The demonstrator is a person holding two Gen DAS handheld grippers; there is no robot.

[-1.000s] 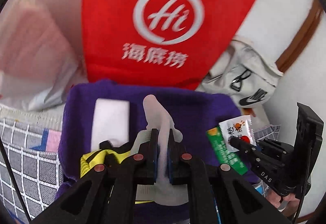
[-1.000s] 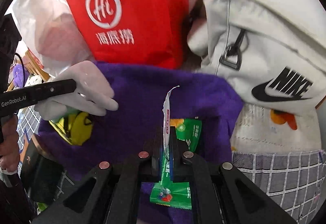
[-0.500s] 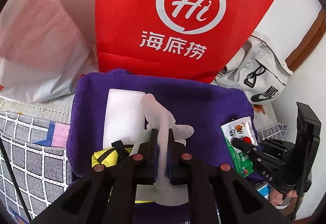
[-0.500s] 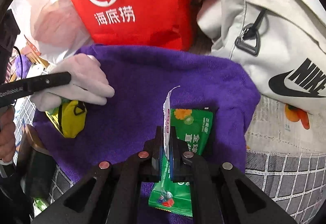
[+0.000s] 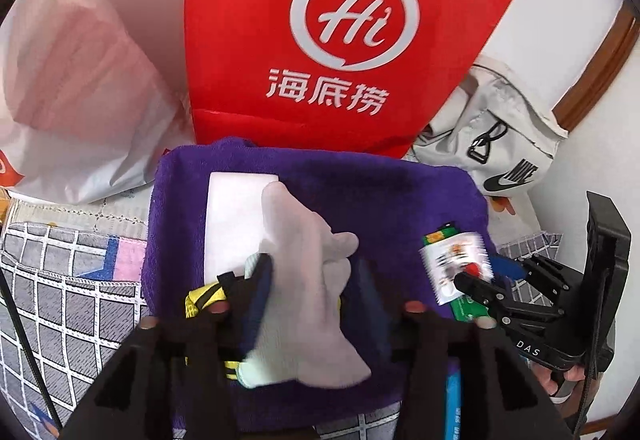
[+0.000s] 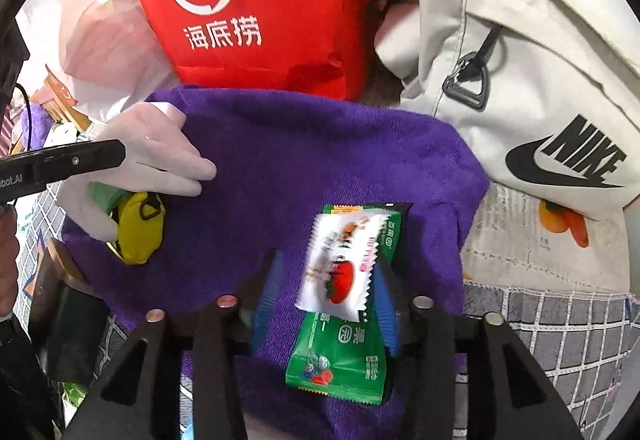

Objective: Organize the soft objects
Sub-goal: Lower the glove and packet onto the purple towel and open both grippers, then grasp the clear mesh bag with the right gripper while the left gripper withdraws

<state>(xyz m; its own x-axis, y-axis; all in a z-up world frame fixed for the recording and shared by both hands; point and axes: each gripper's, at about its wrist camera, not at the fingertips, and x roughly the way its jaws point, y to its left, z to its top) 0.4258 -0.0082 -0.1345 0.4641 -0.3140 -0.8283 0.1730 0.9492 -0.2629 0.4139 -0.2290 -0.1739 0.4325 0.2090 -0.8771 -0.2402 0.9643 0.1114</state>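
Note:
A purple towel (image 5: 360, 192) is spread on the surface. In the left wrist view a white glove (image 5: 308, 280) lies blurred on it between the jaws of my left gripper (image 5: 316, 292), which are opening; the pads stand clear of the glove. A white flat pad (image 5: 232, 216) and a yellow pouch (image 5: 200, 300) lie just left of it. My right gripper (image 6: 326, 296) is also opening. A white sachet (image 6: 340, 260) with a tomato picture lies loose between its jaws, flat on a green sachet (image 6: 340, 360).
A red paper bag (image 5: 320, 40) stands behind the towel, a white plastic bag (image 5: 80, 80) to its left and a white Nike bag (image 6: 520, 80) to its right. Grey checked cloth (image 5: 60, 280) covers the surface around the towel.
Both grippers have gone from shut to apart. The glove has slipped free of the left pads. The white sachet, held edge-on before, now lies flat on the green one.

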